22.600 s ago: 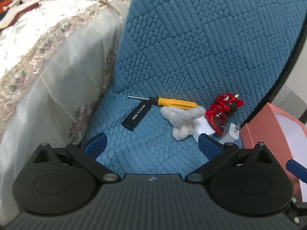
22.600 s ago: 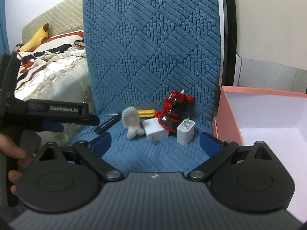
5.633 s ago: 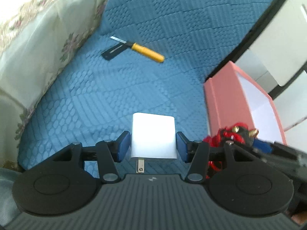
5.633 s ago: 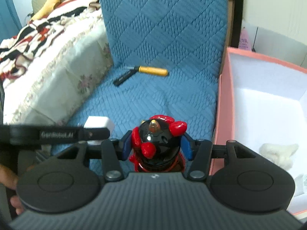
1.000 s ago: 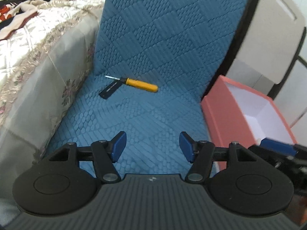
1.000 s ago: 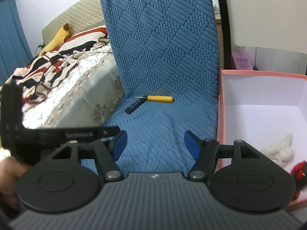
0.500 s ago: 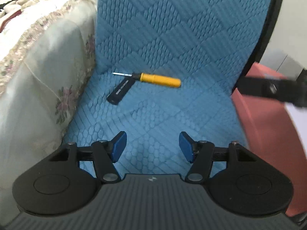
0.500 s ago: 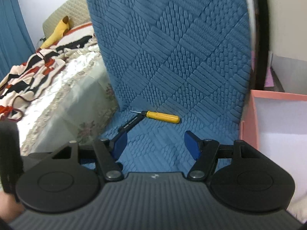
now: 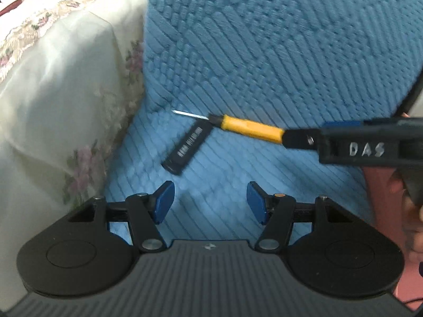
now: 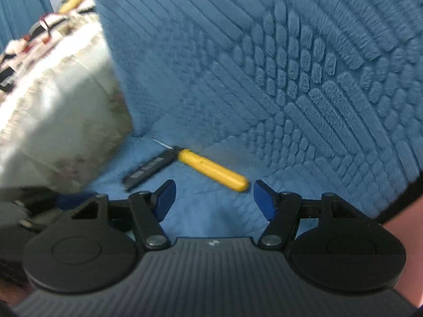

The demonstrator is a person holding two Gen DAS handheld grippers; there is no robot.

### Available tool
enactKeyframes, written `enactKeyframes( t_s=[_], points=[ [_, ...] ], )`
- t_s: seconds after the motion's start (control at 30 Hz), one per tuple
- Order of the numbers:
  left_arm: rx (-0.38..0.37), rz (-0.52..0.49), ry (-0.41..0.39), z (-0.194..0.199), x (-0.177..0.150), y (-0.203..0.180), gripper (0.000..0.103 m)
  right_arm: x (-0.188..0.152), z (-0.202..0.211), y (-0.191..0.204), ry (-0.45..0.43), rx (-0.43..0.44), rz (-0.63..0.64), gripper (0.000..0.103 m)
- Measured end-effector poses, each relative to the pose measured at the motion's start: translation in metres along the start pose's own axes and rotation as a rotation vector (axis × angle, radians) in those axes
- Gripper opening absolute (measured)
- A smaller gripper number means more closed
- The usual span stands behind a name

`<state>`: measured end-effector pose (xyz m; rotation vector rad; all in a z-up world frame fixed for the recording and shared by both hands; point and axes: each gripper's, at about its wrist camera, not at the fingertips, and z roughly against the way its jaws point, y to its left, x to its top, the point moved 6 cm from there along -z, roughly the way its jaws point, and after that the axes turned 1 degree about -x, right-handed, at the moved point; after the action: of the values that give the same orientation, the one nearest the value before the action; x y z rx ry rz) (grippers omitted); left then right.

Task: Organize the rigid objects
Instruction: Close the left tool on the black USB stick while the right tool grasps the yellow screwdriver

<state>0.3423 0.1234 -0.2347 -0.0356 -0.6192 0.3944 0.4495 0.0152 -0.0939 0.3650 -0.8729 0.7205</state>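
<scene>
Yellow and shiny, the screwdriver (image 10: 212, 169) lies on the blue quilted seat (image 9: 219, 163), close to where the seat meets the tall back. It has a fat yellow handle, a short black neck and a thin silver tip that points left. Its neck rests on top of a flat black stick (image 9: 188, 145) with pale letters on it. Both things look hard and smooth, so they could slip.

The right gripper (image 10: 214, 198) is just in front of the round end of the yellow handle. Its jaws are wide open and hold nothing. The left gripper (image 9: 210, 202) is near the black stick, a little apart from it. Its jaws are wide open too, and they hold nothing.

It looks like the step now is to pick up these last two things. To do it well, the right gripper should slide forward so the blue pads (image 10: 264, 200) sit on each side of the handle, near its middle, then squeeze gently. Lift the screwdriver first, because it lies on the stick. Then the left gripper can take the stick across its thin sides. The pictures are a bit blurry.
</scene>
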Motion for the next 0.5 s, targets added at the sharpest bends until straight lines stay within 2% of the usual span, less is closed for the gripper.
enactKeyframes(
  t_s=[0.07, 0.17, 0.33, 0.5],
  points=[
    [-0.005, 0.005, 0.003, -0.006, 0.006, 0.004, 0.066, 0.001, -0.009, -0.01, 0.008, -0.009, -0.002, 0.063],
    [-0.004, -0.019, 0.02, -0.014, 0.015, 0.009, 0.066, 0.0, -0.018, -0.021, 0.03, -0.004, -0.015, 0.062],
    [-0.006, -0.063, 0.042, -0.028, 0.028, 0.016, 0.066, 0.002, -0.026, -0.017, 0.032, 0.021, 0.061, 0.061],
    [0.003, -0.117, 0.063, -0.042, 0.032, 0.02, 0.064, 0.006, -0.039, -0.012, 0.035, 0.042, 0.107, 0.053]
  ],
)
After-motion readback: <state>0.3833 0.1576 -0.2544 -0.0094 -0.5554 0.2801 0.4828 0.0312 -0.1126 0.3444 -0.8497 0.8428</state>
